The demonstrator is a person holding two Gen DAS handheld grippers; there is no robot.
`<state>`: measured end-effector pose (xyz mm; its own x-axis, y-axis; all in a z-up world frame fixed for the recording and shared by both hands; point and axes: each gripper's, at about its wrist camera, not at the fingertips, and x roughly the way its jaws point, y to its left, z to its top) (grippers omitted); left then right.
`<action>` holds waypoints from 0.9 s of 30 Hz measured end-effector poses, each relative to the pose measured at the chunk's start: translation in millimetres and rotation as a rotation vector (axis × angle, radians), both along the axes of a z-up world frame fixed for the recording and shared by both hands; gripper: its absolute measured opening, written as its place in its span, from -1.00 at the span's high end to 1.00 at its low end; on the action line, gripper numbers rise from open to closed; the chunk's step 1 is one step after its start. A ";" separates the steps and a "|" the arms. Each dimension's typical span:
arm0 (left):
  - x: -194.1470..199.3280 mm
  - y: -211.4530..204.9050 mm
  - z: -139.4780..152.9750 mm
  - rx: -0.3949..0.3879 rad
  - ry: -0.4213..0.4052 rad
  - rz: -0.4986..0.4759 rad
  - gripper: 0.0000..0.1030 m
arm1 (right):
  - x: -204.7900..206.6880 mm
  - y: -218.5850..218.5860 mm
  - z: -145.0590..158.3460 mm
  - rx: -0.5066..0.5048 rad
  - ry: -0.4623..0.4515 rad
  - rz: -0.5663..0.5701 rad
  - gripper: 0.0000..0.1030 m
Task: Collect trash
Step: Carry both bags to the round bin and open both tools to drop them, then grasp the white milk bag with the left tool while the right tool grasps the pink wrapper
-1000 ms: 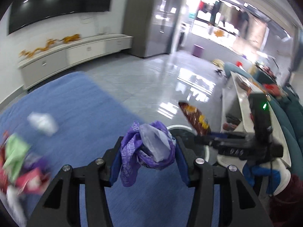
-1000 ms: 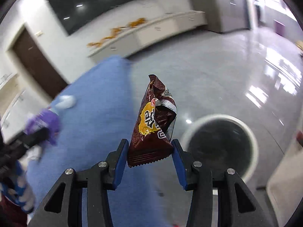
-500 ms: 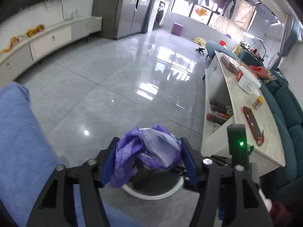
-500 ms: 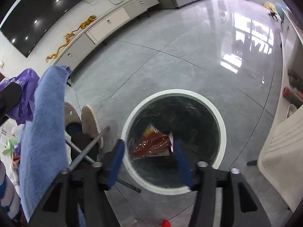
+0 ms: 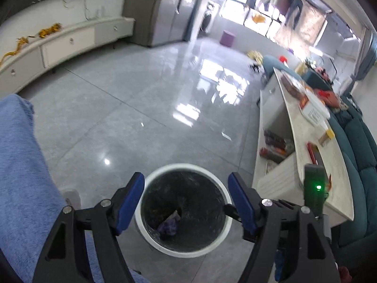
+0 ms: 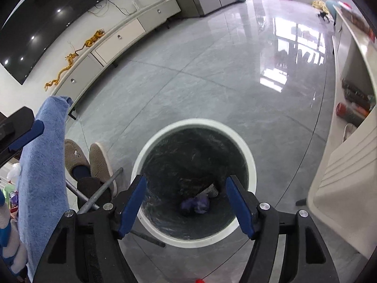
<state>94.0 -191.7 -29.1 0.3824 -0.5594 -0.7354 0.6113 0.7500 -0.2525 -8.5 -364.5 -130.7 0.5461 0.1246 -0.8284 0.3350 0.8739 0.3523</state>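
A round white-rimmed bin [image 5: 225, 202] [image 6: 249, 158] with a black liner stands on the grey floor. Both grippers hang over it. The crumpled purple wrapper [image 5: 167, 228] [image 6: 195, 205] lies at the bottom of the bin, beside a pale scrap [image 6: 210, 191]. My left gripper [image 5: 186, 200] has its blue pads spread wide, still opening, with nothing between them. My right gripper [image 6: 186, 202] is likewise spread and still opening, empty. The brown snack packet is not visible in the bin.
A blue towel-covered table edge [image 5: 21, 176] [image 6: 42, 165] runs along the left. A person's slippered feet [image 6: 89, 162] and a metal table leg [image 6: 103, 188] are beside the bin. A white counter [image 5: 306, 146] with clutter and a teal sofa [image 5: 360, 155] stand to the right.
Both grippers swung from over the blue table to above the bin. The right gripper let the brown packet drop first, then the left released the purple wrapper; both stand wide apart now.
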 end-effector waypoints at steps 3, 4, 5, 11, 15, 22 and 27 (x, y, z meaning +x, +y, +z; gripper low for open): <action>-5.8 17.7 14.4 -0.019 -0.070 0.055 -0.40 | -1.0 2.2 15.0 -0.026 -0.040 -0.002 -0.32; -8.2 23.1 18.8 -0.019 -0.088 0.066 -0.40 | -0.7 4.2 21.6 -0.039 -0.053 -0.001 -0.32; -11.5 30.9 25.0 -0.010 -0.111 0.076 -0.40 | 0.1 7.6 30.1 -0.056 -0.069 0.002 -0.32; -32.3 81.2 46.7 0.034 -0.196 0.160 -0.40 | 3.6 43.0 70.7 -0.129 -0.155 0.063 -0.32; -42.9 127.1 52.8 0.052 -0.215 0.237 -0.40 | 5.0 76.6 95.5 -0.153 -0.222 0.129 -0.32; -69.0 222.7 66.1 0.075 -0.281 0.417 -0.40 | 8.4 137.5 128.5 -0.172 -0.298 0.246 -0.32; -87.6 304.7 64.8 0.081 -0.295 0.593 -0.40 | 16.6 192.0 143.8 -0.174 -0.323 0.367 -0.32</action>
